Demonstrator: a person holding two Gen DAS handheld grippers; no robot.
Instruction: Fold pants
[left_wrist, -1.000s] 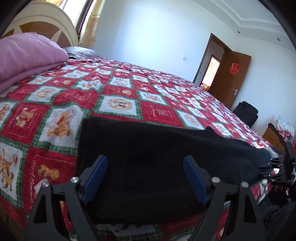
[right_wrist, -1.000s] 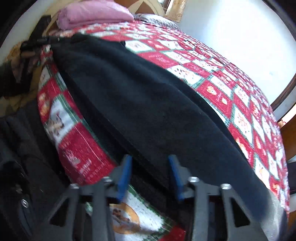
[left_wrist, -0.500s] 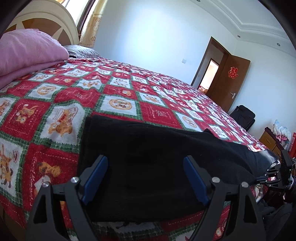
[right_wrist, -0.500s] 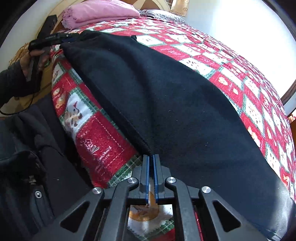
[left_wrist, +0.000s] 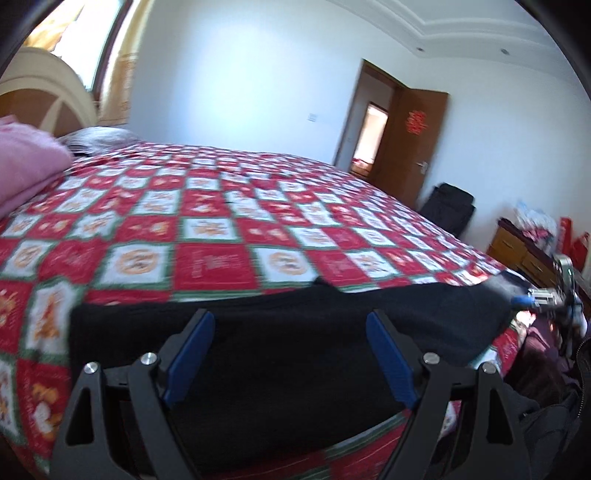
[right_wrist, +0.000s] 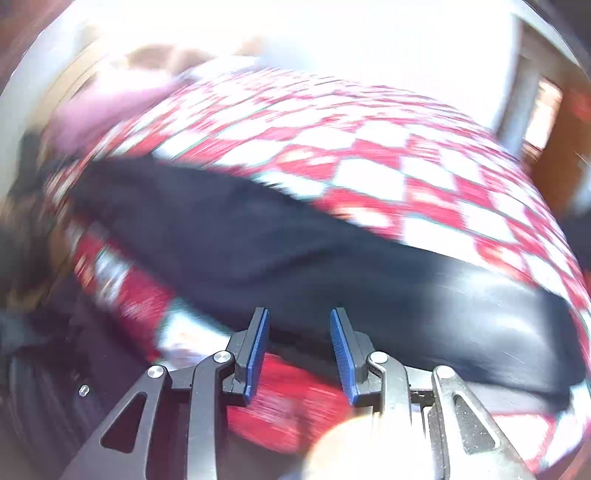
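Left wrist view: my left gripper (left_wrist: 291, 354) gapes wide over the black pants (left_wrist: 280, 354). My right gripper (right_wrist: 299, 350), jaws just parted and gripping nothing, hovers at their blurred end. They lie flat along the quilt (left_wrist: 207, 221) edge.

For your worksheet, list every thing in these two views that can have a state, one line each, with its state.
Black pants: lying flat along the bed's near edge, held by neither gripper.
Left gripper: open wide, nothing clamped.
Right gripper: jaws just opened, nothing between them.
Door: open.
Pink blanket: folded, near the headboard.
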